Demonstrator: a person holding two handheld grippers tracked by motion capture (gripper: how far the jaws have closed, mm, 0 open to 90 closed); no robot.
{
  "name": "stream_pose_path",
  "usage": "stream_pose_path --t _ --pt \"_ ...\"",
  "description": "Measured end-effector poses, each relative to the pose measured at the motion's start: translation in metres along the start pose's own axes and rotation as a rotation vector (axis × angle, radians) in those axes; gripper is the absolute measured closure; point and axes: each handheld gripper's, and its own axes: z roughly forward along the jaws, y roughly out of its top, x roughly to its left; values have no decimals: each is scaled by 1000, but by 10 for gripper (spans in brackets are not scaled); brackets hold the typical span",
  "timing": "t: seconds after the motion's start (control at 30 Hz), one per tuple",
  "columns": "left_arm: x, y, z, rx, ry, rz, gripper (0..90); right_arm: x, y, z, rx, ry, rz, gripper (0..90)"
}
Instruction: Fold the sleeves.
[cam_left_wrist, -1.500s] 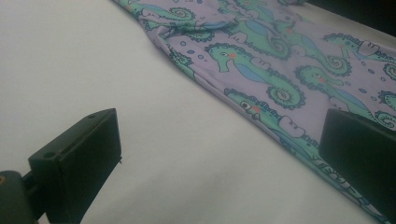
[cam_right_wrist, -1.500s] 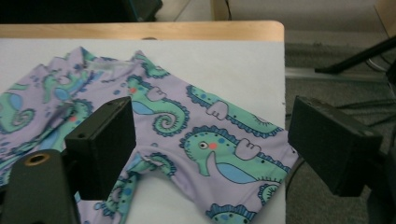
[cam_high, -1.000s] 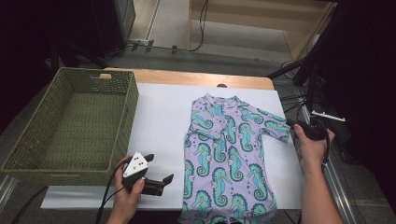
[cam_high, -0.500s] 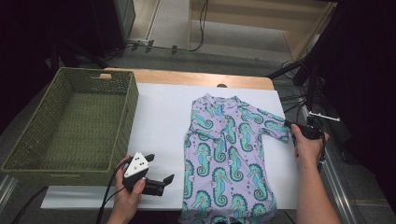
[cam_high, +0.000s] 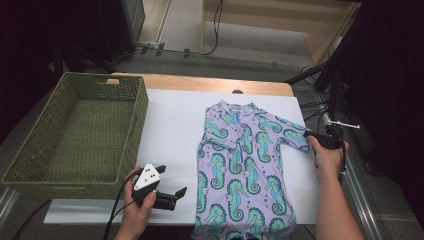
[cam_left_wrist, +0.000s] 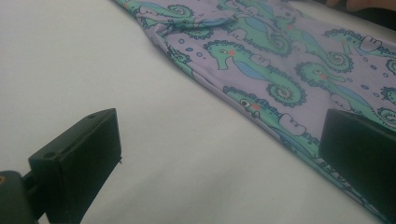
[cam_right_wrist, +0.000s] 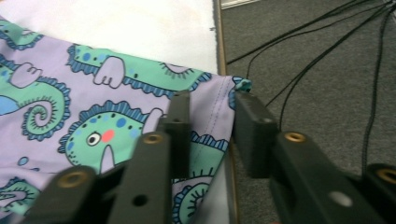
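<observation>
The baby suit (cam_high: 245, 165) lies flat on the right half of the white table (cam_high: 170, 130). The right gripper (cam_high: 311, 136) has just been closing, its jaws straddling the right sleeve's cuff (cam_right_wrist: 223, 107), not yet pinching. The left gripper (cam_high: 176, 192) rests open near the suit's left edge.

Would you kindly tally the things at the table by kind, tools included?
Seahorse-print garment: 1
Green woven basket: 1
Handheld tools: 2, the left tool and the right tool
Total: 4
</observation>
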Motion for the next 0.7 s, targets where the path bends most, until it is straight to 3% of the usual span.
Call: stream_pose_path --t 0.23,0.4,0.7 --pt "0 0 0 0 -1 -2 0 1 0 -2 -19 -15 8 843" --pt "0 0 0 0 -1 -1 0 4 2 -7 -49 2 -14 856" --pt "0 0 0 0 -3 5 0 10 8 -18 -104 37 -7 856"
